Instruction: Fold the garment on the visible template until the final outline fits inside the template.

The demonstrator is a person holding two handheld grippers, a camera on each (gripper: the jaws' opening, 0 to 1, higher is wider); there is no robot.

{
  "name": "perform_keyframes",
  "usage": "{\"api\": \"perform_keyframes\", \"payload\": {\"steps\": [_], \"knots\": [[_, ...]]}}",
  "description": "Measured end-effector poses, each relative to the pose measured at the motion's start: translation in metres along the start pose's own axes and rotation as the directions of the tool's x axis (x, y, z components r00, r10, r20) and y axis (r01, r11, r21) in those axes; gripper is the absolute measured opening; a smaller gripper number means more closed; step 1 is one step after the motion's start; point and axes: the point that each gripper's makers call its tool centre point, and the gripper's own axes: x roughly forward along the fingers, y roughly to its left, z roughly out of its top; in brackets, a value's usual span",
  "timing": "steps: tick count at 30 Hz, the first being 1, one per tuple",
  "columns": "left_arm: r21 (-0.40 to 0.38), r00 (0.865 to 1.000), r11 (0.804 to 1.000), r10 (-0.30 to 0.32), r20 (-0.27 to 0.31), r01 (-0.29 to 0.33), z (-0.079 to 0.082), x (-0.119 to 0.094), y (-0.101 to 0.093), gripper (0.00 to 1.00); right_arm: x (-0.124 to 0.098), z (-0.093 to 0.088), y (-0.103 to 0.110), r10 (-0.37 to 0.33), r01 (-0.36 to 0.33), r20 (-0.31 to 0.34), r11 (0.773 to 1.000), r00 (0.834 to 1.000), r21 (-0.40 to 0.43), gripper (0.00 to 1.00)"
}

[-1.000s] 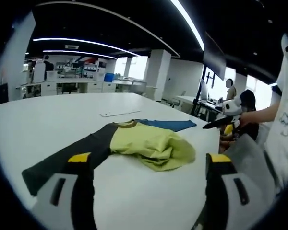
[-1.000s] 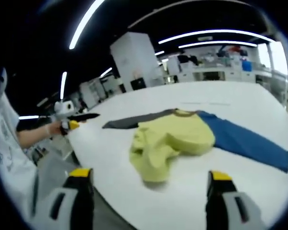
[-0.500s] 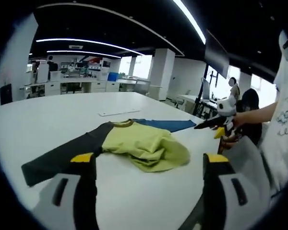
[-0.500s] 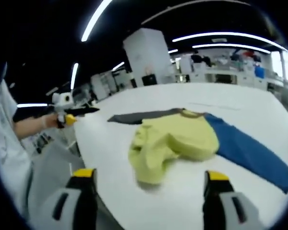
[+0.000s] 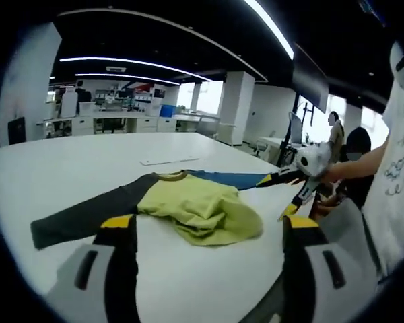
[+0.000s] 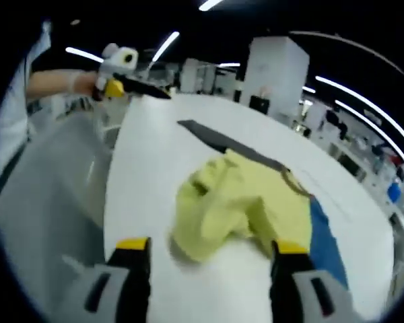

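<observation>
1. Broadly, a large white table spreads across both views and carries everything else; its near edge curves past a grey chair back in the right gripper view.
2. On that table lies the long-sleeved garment, its yellow-green body rumpled and bunched into a heap, with a dark grey sleeve stretched out flat to one side and a blue sleeve flat to the other.
3. Beyond the garment a thin white strip rests flat on the tabletop.
4. Low in the left gripper view, the left gripper has its yellow-tipped jaws spread wide with nothing between them, above the table just short of the yellow heap.
5. Likewise the right gripper holds its jaws wide apart and empty, close over the bunched yellow cloth; in the left gripper view it hovers beside the blue sleeve.
</observation>
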Motion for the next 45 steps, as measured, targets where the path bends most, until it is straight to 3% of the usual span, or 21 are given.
{"api": "perform_keyframes", "payload": {"steps": [6,9,11,13,17,21,26,34,39,45], "knots": [[-0.002,1.000,1.000,0.017,-0.002,-0.017,-0.004,0.006,-0.008,0.86,0.013,-0.011,0.001,0.014,-0.016,-0.032,0.997,0.999,-0.079,0.60],[-0.005,1.000,1.000,0.021,-0.014,-0.021,-0.008,0.007,-0.011,0.85,0.018,-0.017,-0.002,0.016,-0.022,-0.054,0.993,0.998,-0.117,0.50],[-0.007,1.000,1.000,0.022,-0.015,-0.022,-0.009,0.007,-0.013,0.85,0.025,-0.022,-0.004,0.030,-0.036,-0.067,0.995,0.997,-0.098,0.46],[-0.010,1.000,1.000,0.023,-0.013,-0.023,-0.009,0.006,-0.013,0.84,0.029,-0.027,-0.006,0.019,-0.029,-0.092,0.994,0.996,-0.105,0.34],[-0.036,1.000,0.999,0.018,0.000,-0.018,-0.008,0.005,-0.012,0.83,0.036,-0.023,-0.004,0.040,-0.042,-0.069,0.999,0.997,-0.021,0.20],[-0.021,1.000,1.000,0.017,-0.023,-0.017,-0.013,0.005,-0.012,0.82,0.036,-0.016,-0.009,0.026,-0.027,-0.051,0.999,0.998,-0.022,0.00],[-0.029,1.000,1.000,0.003,-0.021,-0.004,-0.015,0.006,-0.012,0.80,0.032,0.000,-0.013,0.035,-0.034,-0.028,0.999,0.999,0.029,0.00],[-0.030,1.000,0.999,-0.015,-0.027,0.014,-0.019,0.009,-0.014,0.79,0.023,0.049,-0.022,0.077,-0.079,0.027,0.989,0.997,0.125,0.00],[-0.035,0.999,0.999,-0.018,-0.029,0.017,-0.021,0.008,-0.013,0.78,0.026,0.081,-0.039,0.089,-0.100,0.066,0.978,0.994,0.183,0.00],[-0.038,0.999,0.999,-0.012,-0.034,0.011,-0.022,0.005,-0.010,0.77,0.038,0.098,-0.060,0.082,-0.090,0.046,0.978,0.996,0.187,0.00]]}}
